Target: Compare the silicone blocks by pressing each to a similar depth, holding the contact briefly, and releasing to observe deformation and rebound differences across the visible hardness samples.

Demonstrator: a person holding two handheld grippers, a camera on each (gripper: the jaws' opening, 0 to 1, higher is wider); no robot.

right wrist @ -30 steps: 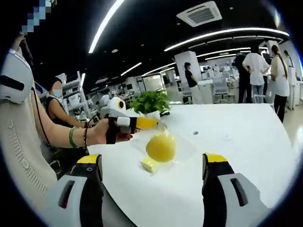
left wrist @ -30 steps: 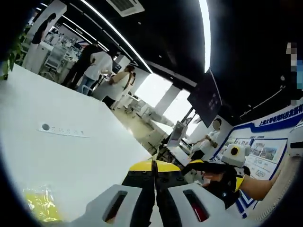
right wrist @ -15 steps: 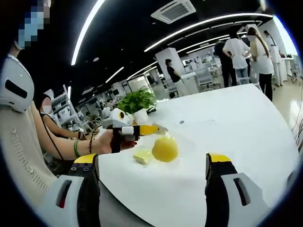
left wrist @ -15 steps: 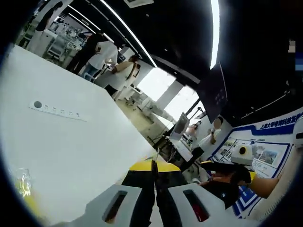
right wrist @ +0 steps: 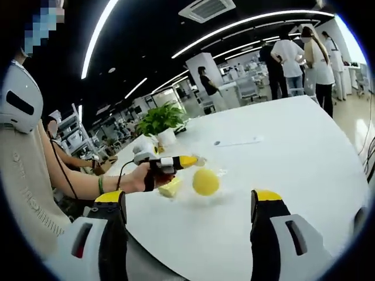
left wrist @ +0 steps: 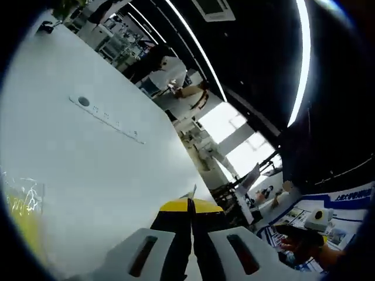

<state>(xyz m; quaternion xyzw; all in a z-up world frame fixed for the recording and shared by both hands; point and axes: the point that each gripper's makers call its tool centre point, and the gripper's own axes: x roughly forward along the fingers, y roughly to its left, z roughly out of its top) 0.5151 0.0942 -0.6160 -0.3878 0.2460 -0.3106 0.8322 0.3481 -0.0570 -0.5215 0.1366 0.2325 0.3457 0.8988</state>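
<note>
1. Left gripper (left wrist: 190, 206): jaws pressed together, yellow tips meeting, nothing between them.
2. In the right gripper view, the left gripper (right wrist: 188, 161) hangs over the white surface (right wrist: 281, 158), just beside the round yellow silicone block (right wrist: 205, 182).
3. Pale yellow flat silicone block (right wrist: 170, 188) lies next to the round one.
4. Right gripper (right wrist: 188, 202): jaws spread wide, empty, well apart from both blocks.
5. Potted plant (right wrist: 157, 122) stands behind.
</note>
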